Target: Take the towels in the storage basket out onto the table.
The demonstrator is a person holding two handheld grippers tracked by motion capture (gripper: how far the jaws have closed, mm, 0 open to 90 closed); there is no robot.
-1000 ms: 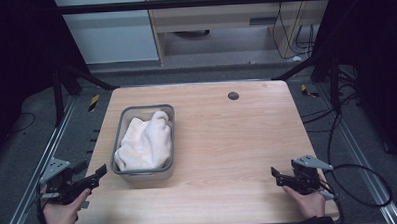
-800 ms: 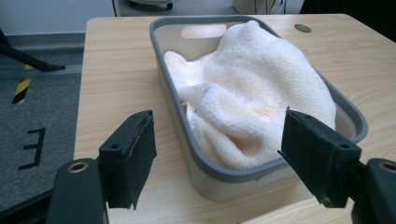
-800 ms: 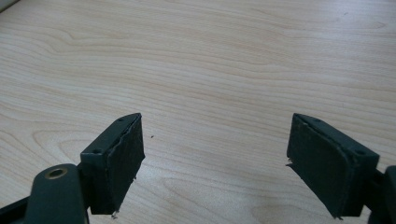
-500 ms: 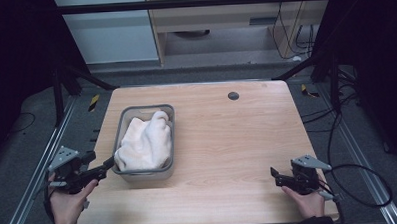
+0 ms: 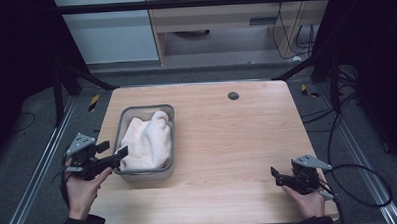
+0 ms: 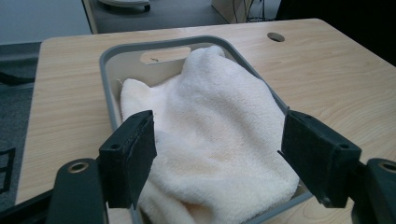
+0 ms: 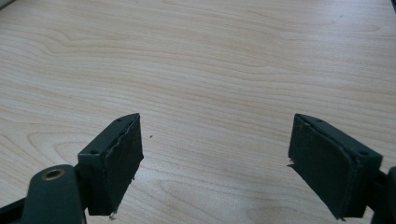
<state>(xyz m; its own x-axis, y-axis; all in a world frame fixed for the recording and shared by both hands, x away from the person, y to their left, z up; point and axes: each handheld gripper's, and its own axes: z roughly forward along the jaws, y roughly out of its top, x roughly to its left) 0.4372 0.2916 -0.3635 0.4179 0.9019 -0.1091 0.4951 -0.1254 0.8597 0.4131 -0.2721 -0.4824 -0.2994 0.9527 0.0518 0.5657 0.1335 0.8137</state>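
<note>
wooden table [image 5: 227, 141] — round cable hole [image 5: 233, 96], metal rails [image 5: 36, 172]

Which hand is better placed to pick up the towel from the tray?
Left. The left tool stands open at the near rim of the grey tray, with the white towel just ahead of its jaws. The right tool is open over bare table, far across from the tray.

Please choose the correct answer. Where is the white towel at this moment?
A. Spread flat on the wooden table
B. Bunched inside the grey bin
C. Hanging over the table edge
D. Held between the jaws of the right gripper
B: the white towel lies bunched inside the grey bin, and the open left gripper hovers over it without touching.
</note>
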